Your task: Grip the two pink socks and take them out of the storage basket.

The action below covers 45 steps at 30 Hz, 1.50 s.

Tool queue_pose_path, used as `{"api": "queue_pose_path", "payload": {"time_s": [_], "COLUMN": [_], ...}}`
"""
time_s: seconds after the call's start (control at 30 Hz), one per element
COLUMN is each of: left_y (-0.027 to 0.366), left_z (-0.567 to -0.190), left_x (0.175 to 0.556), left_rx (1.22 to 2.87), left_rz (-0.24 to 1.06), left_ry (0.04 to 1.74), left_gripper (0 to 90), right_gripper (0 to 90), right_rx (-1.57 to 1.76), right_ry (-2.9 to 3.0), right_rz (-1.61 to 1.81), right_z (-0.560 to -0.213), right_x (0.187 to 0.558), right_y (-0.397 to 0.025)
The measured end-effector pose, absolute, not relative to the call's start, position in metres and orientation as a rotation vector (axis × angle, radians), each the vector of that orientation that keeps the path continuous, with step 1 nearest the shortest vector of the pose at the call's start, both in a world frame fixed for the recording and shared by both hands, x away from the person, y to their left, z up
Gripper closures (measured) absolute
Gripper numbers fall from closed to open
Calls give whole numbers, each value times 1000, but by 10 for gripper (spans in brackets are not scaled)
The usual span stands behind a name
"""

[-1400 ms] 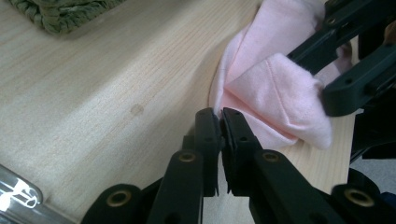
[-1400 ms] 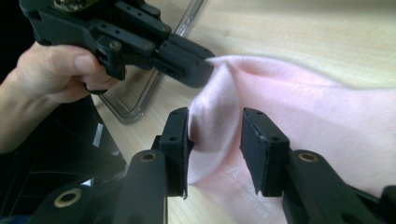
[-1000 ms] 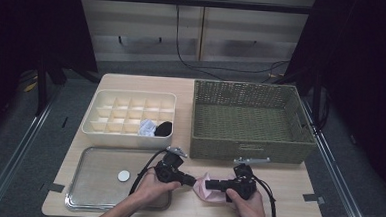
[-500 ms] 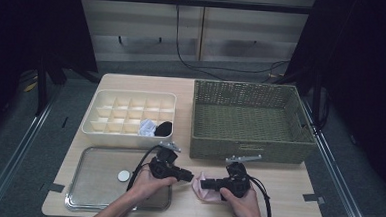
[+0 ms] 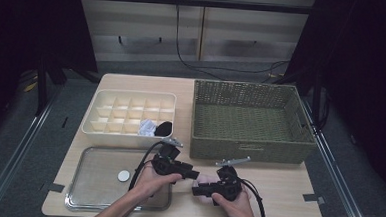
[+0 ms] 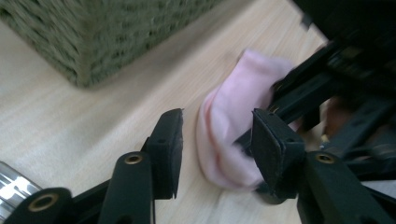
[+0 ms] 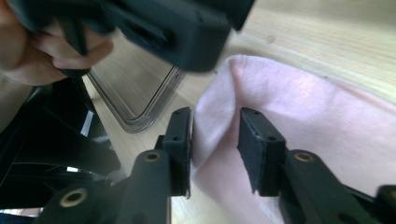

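- Pink cloth point(image 5: 203, 181) lies on the bare tabletop point(image 5: 281, 193) near my edge, between my two hands, in front of the wicker basket point(image 5: 250, 119) and just right of the metal tray point(image 5: 94, 183).
- Right gripper point(image 7: 215, 140): jaws narrowed around a raised fold of the cloth, one pad touching the fabric, the other a hair off it. I judge it a pinch about to close, not a firm hold (cannot tell if the cloth is truly clamped).
- Left gripper point(image 6: 217, 140): jaws standing wide, nothing between the pads. The cloth's rounded end sits in the gap just ahead of them, slightly toward the right-hand pad.
- Key relation: the cloth's long axis runs away from my left gripper toward the right one, so each claw faces an opposite end. Right is nearer, already on the fabric; left must ease forward to take its end.
- Elsewhere: compartment box point(image 5: 130, 113) behind the tray holds a black item and a crumpled white one point(image 5: 147, 128) in its front row; a small white disc point(image 5: 123, 175) rests on the tray.
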<state>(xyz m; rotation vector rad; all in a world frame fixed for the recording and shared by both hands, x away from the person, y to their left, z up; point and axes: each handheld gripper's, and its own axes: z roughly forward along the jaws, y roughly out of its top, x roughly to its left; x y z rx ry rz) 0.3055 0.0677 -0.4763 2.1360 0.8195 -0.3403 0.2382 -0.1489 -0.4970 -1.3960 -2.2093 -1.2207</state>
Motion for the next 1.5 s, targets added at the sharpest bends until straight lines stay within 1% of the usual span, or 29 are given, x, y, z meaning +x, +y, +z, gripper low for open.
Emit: {"api": "queue_pose_path", "payload": {"time_s": [0.03, 0.07, 0.13, 0.17, 0.2, 0.27, 0.33, 0.4, 0.5, 0.53, 0.57, 0.67, 0.7, 0.8, 0.93, 1.0, 1.07, 1.1, 1.17, 1.23, 1.27, 1.33, 1.4, 1.5], "left_y": [67, 66, 64, 63, 63, 63, 63, 64, 64, 64, 64, 65, 65, 66, 64, 62, 62, 62, 62, 62, 61, 61, 61, 62], "left_z": [-479, -481, -482, -483, -483, -484, -484, -484, -482, -481, -481, -478, -476, -473, -479, -481, -483, -483, -484, -487, -487, -486, -485, -482], "left_x": [306, 307, 306, 305, 304, 304, 304, 304, 302, 302, 301, 297, 295, 292, 290, 289, 290, 291, 291, 291, 291, 291, 291, 292], "left_rx": [2141, 2145, 2163, 2175, 2184, 2184, 2193, 2196, 2182, 2186, 2183, 2177, 2168, 2159, 2192, 2208, 2210, 2206, 2210, 2210, 2213, 2225, 2213, 2204], "left_rz": [-343, -343, -338, -336, -329, -337, -320, -324, -334, -340, -340, -350, -328, -345, -345, -343, -354, -359, -364, -383, -378, -375, -379, -390], "left_ry": [830, 833, 820, 801, 792, 786, 789, 783, 783, 768, 769, 781, 783, 782, 773, 775, 763, 767, 779, 762, 761, 765, 766, 755], "left_gripper": [533, 557, 626, 705, 705, 772, 830, 863, 862, 847, 813, 717, 699, 680, 645, 655, 702, 750, 801, 844, 857, 865, 868, 868], "right_gripper": [623, 616, 597, 603, 603, 637, 717, 753, 764, 744, 715, 668, 642, 624, 611, 627, 645, 648, 674, 731, 778, 829, 846, 847], "right_rx": [-1395, -1401, -1403, -1432, -1432, -1462, -1511, -1569, -1660, -1697, -1728, -1819, -1856, -1872, -1868, -1862, -1852, -1848, -1842, -1833, -1822, -1836, -1835, -1821], "right_ry": [-2208, -2201, -2195, -2184, -2184, -2166, -2160, -2151, -2127, -2125, -2121, -2096, -2060, -2061, -2048, -2063, -2066, -2071, -2092, -2075, -2071, -2091, -2080, -2060], "right_rz": [-1225, -1225, -1234, -1246, -1246, -1283, -1317, -1353, -1366, -1360, -1352, -1316, -1310, -1313, -1314, -1294, -1290, -1286, -1256, -1269, -1269, -1265, -1286, -1336], "right_z": [-496, -494, -490, -485, -485, -479, -472, -466, -466, -467, -470, -481, -485, -486, -489, -490, -491, -492, -494, -495, -495, -494, -493, -488], "right_x": [237, 236, 232, 228, 228, 225, 222, 220, 213, 210, 209, 206, 204, 203, 205, 206, 207, 208, 209, 209, 210, 210, 209, 207], "right_y": [-151, -153, -159, -167, -167, -182, -200, -219, -244, -251, -257, -273, -280, -283, -283, -280, -278, -277, -275, -275, -275, -275, -276, -278]}}
